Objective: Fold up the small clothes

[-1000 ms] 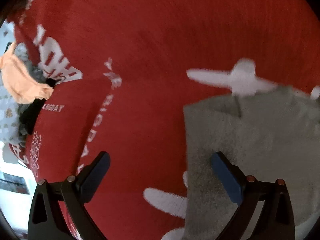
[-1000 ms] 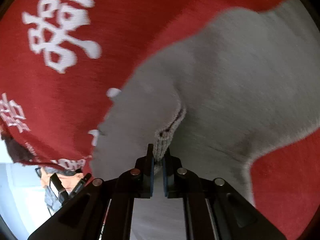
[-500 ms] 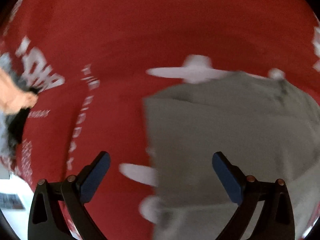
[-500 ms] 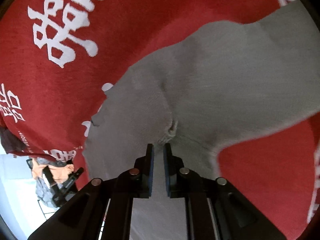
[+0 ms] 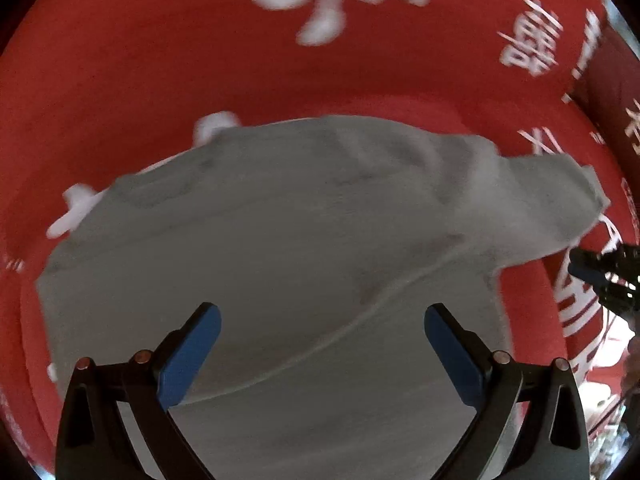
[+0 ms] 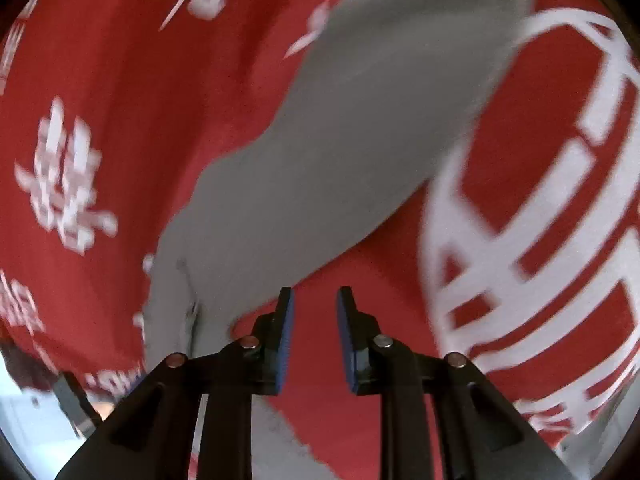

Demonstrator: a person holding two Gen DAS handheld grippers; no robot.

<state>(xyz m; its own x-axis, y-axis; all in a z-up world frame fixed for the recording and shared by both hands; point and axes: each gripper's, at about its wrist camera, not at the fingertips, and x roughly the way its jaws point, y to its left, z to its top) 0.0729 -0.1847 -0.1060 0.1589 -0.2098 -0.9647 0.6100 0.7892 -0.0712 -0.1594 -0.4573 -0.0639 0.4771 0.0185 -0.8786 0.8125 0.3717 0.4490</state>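
right fingers (image 6: 314,312): my blue pads are opening with only red cloth showing in the gap; a second ago they pinched the ribbed edge of the grey garment (image 6: 360,140), so I have let it go
left fingers (image 5: 322,332): spread wide and empty above the grey fabric; they were just as wide a second ago, over its edge rather than its middle
grey garment: lies flat on the red cloth (image 5: 160,80) that covers the counter, with a soft ridge running across it in the left view; the released part now rests on the body, so I judge this fold laid and the next one due
edges: the near hem passes under my left fingers; a flap reaches out to the right, where my other tool shows just beyond it
open room: bare red cloth with white print lies beyond the garment on the far side and to the left; the counter's rim shows only low at the picture margins
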